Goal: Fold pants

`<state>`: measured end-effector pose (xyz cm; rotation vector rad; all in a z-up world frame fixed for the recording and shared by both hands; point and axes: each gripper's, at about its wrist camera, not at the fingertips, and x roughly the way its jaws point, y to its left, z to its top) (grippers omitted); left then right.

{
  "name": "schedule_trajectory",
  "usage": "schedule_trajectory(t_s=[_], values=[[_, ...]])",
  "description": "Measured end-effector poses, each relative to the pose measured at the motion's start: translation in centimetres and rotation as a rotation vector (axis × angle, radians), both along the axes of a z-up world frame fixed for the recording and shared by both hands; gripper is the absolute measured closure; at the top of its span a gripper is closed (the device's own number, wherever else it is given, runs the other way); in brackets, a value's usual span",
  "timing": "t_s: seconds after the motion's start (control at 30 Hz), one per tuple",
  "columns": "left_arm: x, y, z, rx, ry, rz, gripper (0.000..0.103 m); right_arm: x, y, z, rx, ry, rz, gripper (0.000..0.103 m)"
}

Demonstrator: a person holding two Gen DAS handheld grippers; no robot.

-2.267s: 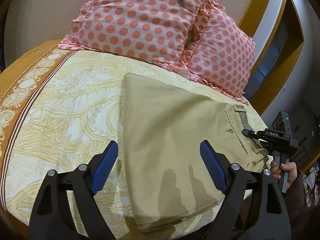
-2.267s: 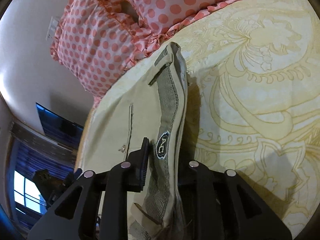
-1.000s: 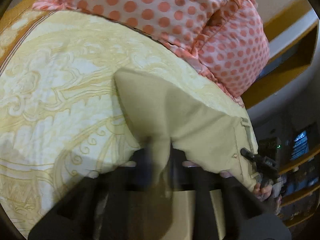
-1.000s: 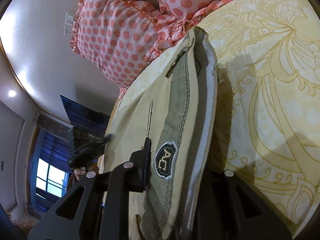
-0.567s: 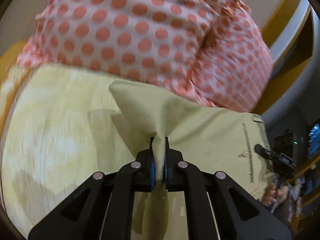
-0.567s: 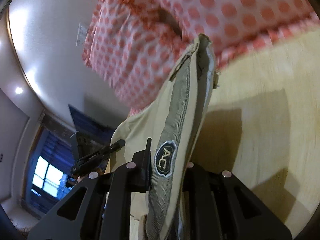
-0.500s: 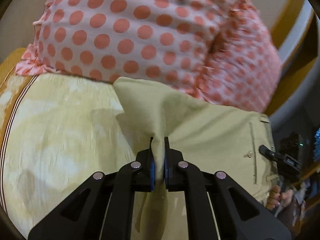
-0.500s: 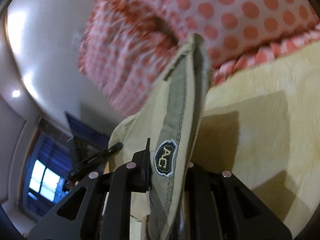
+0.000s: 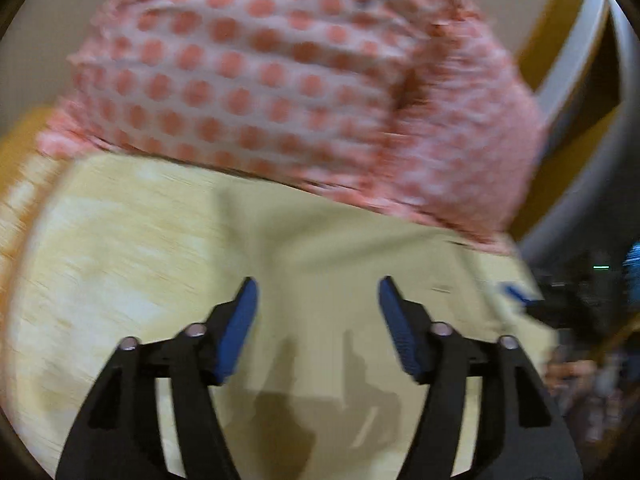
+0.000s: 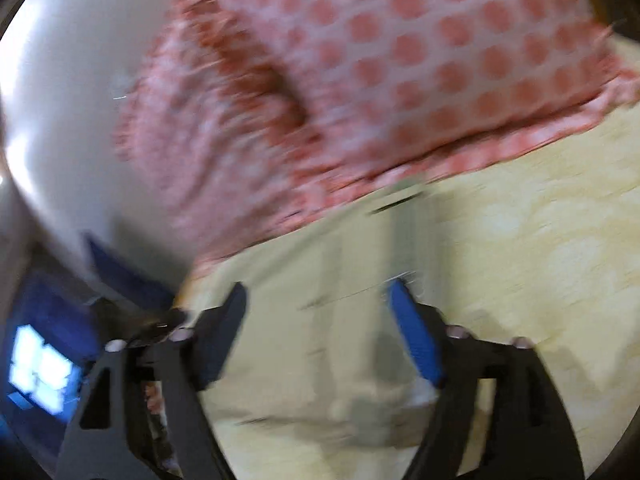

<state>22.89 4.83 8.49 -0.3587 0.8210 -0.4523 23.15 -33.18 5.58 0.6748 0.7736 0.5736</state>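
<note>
Left gripper (image 9: 316,292): jaws are spread wide, nothing is pinched between the blue pads (image 9: 236,332); it's held just above the pants.
Right gripper (image 10: 316,296): also spread wide, nothing gripped; blue pad (image 10: 416,336) is seen on one side.
Pants (image 9: 340,264): khaki, laid flat on the bedsheet (image 9: 120,240), right up against the pillows; the far edge is touching or nearly touching the pillow frill, can't be told for sure.
Pillows (image 9: 260,72): pink with polka dots, propped behind the pants.
Picture quality: both views are pretty smeared, so finer details can't be made out.
</note>
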Motion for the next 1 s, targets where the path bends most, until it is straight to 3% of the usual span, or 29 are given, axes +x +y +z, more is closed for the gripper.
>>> schedule_trajectory(t_s=[0.07,0.13,0.17,0.2,0.27,0.3,0.33,0.4,0.53,0.63,0.77,0.87,1.0], values=[[0.6,-1.1,-1.7,-0.036,0.082,-0.034,0.033,0.7,1.1,-1.3,0.012,0.065,0.03,0.022],[2.0,-1.6,-4.2,0.0,0.173,0.002,0.039,1.2,0.9,-3.6,-0.021,0.175,-0.034,0.023],[2.3,-1.6,-5.1,-0.004,0.195,0.017,0.045,1.2,0.3,-4.7,0.006,0.209,-0.057,0.027],[2.2,-1.2,-5.2,-0.02,0.166,0.04,0.046,0.8,-0.5,-5.2,0.066,0.203,-0.087,0.031],[2.4,-1.2,-5.0,-0.008,0.191,0.06,0.049,0.1,-0.9,-5.2,0.057,0.231,-0.115,0.036],[2.1,-1.2,-4.8,0.008,0.194,0.078,0.048,-0.9,-0.9,-4.4,-0.011,0.227,-0.162,0.036],[1.2,-1.3,-4.1,0.053,0.184,0.111,0.039,-1.8,-0.8,-3.5,-0.07,0.211,-0.189,0.033],[-1.7,-2.1,-2.4,0.168,0.094,0.14,0.028,-4.7,-0.1,-1.4,-0.215,0.128,-0.228,0.011],[-9.2,-3.1,-0.7,0.37,-0.048,0.194,0.004,-10.8,3.3,0.5,-0.478,-0.038,-0.238,0.003],[-15.5,-4.1,-2.1,0.468,-0.093,0.214,0.002,-14.9,7.2,-0.5,-0.653,-0.12,-0.24,0.001],[-19.4,-5.3,-4.5,0.563,-0.116,0.222,0.002,-17.1,10.6,-2.9,-0.686,-0.155,-0.204,0.001],[-20.5,-5.5,-5.7,0.581,-0.109,0.238,0.002,-17.1,11.9,-3.9,-0.764,-0.147,-0.234,0.001],[-20.6,-5.1,-6.2,0.557,-0.105,0.245,0.002,-17.1,12.6,-4.8,-0.792,-0.129,-0.235,0.001]])
